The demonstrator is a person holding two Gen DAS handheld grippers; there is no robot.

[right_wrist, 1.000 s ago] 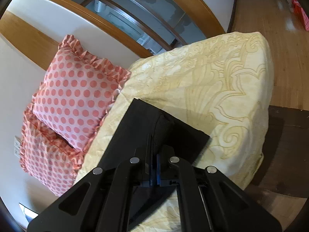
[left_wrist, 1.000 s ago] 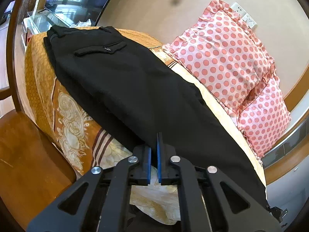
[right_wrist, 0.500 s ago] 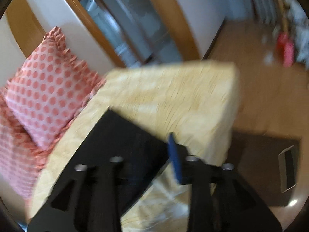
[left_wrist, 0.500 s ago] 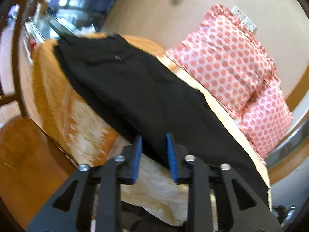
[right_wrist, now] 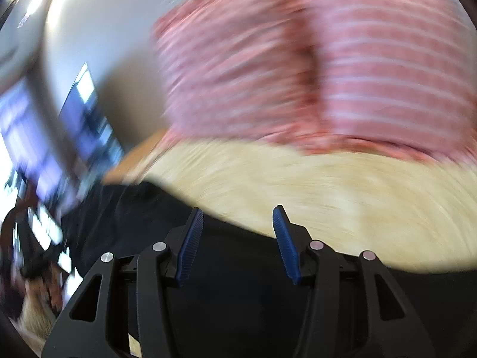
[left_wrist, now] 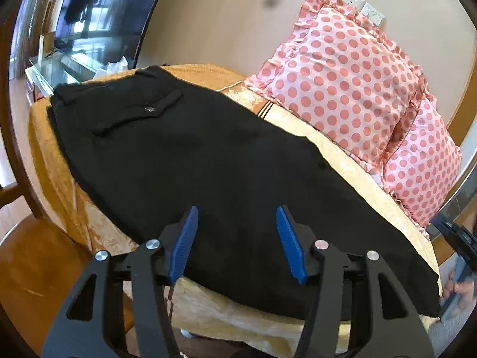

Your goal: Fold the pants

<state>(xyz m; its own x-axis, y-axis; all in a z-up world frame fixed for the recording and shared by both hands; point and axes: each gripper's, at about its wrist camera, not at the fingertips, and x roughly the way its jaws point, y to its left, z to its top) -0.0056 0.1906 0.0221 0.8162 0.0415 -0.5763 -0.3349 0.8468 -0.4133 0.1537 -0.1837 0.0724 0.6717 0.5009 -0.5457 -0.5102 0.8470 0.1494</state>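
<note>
The black pants (left_wrist: pixel 208 161) lie flat on the yellow bedspread (left_wrist: pixel 351 173), long axis running from the waistband at ten o'clock to the hem at four o'clock, polka-dot pillows (left_wrist: pixel 351 77) beyond. The left gripper (left_wrist: pixel 237 244) hovers over the near mid-leg edge, jaws opening, nothing pinched between them. The right gripper (right_wrist: pixel 237 244), in a blurred view, stands released above black cloth. The left looks nearer the middle.

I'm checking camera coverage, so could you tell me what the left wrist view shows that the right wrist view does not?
Only the left wrist view shows the pants' back pocket, the waistband end, the dark screen and the wooden floor. Only the right wrist view shows the right gripper, jaws apart and empty, through heavy blur. Both show the black pants on the yellow bedspread and the pink dotted pillows.
</note>
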